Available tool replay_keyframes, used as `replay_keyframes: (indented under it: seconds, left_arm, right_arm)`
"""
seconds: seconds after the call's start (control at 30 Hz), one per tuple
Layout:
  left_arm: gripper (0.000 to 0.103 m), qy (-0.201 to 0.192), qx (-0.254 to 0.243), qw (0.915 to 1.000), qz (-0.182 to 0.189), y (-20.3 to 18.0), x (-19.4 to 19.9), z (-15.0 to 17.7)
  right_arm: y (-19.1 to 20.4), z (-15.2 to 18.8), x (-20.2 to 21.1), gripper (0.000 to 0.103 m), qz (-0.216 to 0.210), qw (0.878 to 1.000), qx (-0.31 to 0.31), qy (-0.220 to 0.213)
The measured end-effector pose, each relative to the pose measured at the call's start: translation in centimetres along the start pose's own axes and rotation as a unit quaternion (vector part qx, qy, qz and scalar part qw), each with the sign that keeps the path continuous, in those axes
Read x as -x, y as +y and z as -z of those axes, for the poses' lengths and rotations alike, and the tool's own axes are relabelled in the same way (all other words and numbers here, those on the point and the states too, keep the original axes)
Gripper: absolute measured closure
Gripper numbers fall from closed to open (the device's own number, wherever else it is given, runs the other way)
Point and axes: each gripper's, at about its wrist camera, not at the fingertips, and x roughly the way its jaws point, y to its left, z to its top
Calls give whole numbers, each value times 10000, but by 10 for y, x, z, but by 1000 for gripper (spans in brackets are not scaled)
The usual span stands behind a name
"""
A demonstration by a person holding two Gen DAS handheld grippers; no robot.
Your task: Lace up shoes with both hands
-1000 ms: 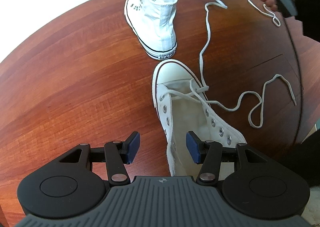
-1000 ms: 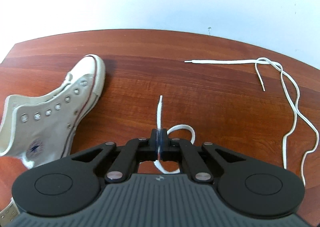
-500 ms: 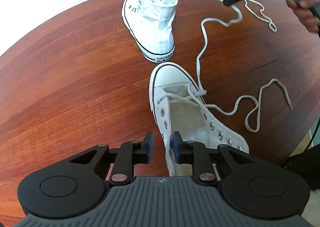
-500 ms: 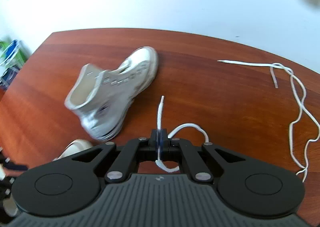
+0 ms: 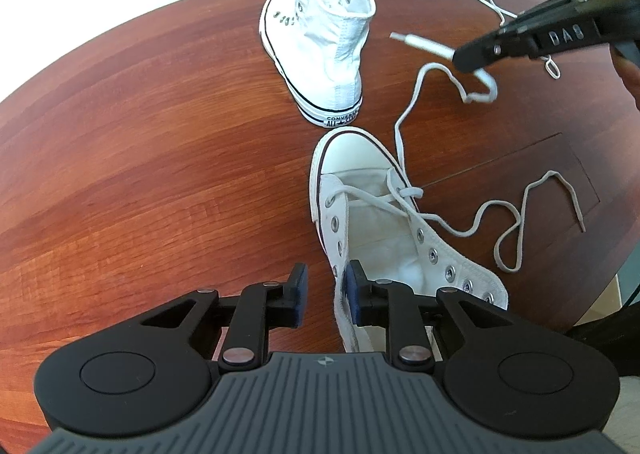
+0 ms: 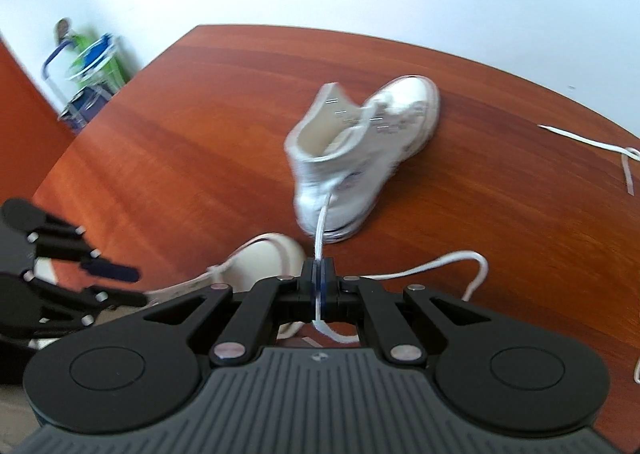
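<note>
Far shoe (image 5: 332, 54), beyond the near shoe's (image 5: 360, 158) toe — heel patch reads "CONVERSE ALL STAR" (partly legible). Right gripper (image 5: 464, 58) body — embossed "DA8".

Bright, even daylight; the left view is sharp, the right view smeared by motion blur; fisheye bending curves the table (image 5: 120, 174) edges.

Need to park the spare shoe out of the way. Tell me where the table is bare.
Bare: the wide stretch of table left of the far shoe and near shoe. Crowded: right of the shoes, where the threaded lace trails in loops, the loose lace lies by the far edge, and the right gripper hangs.
</note>
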Motion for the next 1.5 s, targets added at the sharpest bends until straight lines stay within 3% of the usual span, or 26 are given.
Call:
replay_keyframes:
  seconds: [0.43,0.73,1.07,1.5]
  left_arm:
    - [79,-70,-5,10000,-56,1,-1,4]
    - [79,-98,-33,9998,-144,-1,-4,7]
    - [79,-129,-17,9998,-170,-2,-3,8]
    - [79,-142,49,9998,-159,-2,-1,8]
  right_arm:
    - [56,14,-26,101,-682,9915,905,640]
    - [68,15,-33,101,-735,9830,1284,1089]
    - [81,12,-44,101,-870,9656,1878,1575]
    - [84,5,-59,101,-911,9550,2182,1789]
